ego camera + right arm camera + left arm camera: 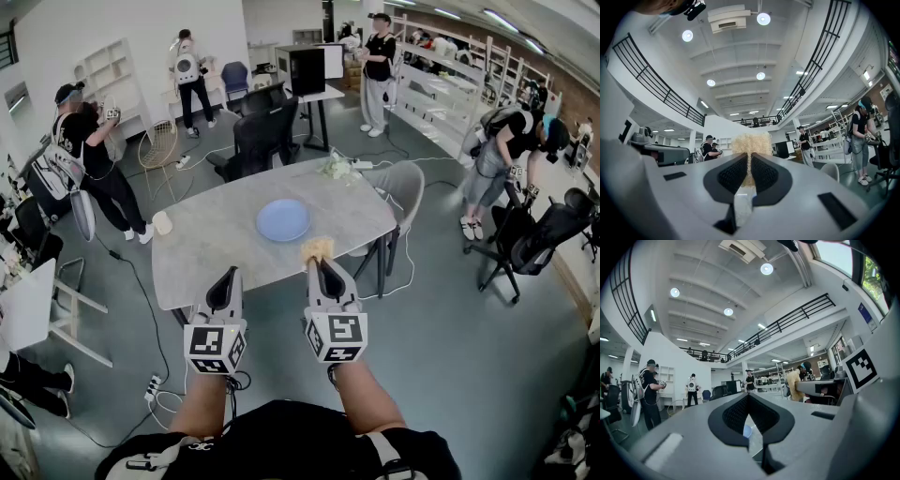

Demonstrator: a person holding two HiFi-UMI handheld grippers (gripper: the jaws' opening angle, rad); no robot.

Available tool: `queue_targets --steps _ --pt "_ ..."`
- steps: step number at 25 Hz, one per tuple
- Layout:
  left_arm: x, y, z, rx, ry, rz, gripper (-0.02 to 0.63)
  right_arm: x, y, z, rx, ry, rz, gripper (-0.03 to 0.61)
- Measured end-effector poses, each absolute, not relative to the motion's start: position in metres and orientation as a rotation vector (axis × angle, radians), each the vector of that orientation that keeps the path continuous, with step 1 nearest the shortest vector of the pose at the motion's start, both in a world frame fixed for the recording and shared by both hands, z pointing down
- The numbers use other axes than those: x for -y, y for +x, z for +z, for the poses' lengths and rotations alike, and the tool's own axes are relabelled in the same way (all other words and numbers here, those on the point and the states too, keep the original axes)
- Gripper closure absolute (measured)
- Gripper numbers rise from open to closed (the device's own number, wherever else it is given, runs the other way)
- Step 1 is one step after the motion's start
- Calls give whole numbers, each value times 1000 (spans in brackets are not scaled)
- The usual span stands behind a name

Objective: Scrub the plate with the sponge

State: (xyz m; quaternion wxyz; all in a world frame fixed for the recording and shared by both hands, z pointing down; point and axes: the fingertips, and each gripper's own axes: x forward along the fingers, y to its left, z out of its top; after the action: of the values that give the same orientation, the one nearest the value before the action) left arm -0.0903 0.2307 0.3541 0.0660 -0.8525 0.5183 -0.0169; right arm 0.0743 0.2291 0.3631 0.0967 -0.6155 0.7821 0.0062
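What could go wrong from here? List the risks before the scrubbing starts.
1. The plate lies loose on the smooth table. The left gripper is shut, empty and away from it, so scrubbing may send the plate sliding.
2. The right gripper pinches the sponge by a narrow part, with most of it sticking out past the jaws. Under pressure it might twist or slip free.

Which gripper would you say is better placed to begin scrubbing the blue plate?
Right. The right gripper is shut on the sponge, and the blue plate lies just ahead of it on the table. The left gripper is shut with nothing between its jaws.
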Motion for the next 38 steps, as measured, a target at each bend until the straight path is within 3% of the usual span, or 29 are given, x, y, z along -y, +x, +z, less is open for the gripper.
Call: queue_targets --steps 38 --pt "-178 -152 373 -1591 -2623 -19 615 -190 17 358 -2315 -1850 57 551"
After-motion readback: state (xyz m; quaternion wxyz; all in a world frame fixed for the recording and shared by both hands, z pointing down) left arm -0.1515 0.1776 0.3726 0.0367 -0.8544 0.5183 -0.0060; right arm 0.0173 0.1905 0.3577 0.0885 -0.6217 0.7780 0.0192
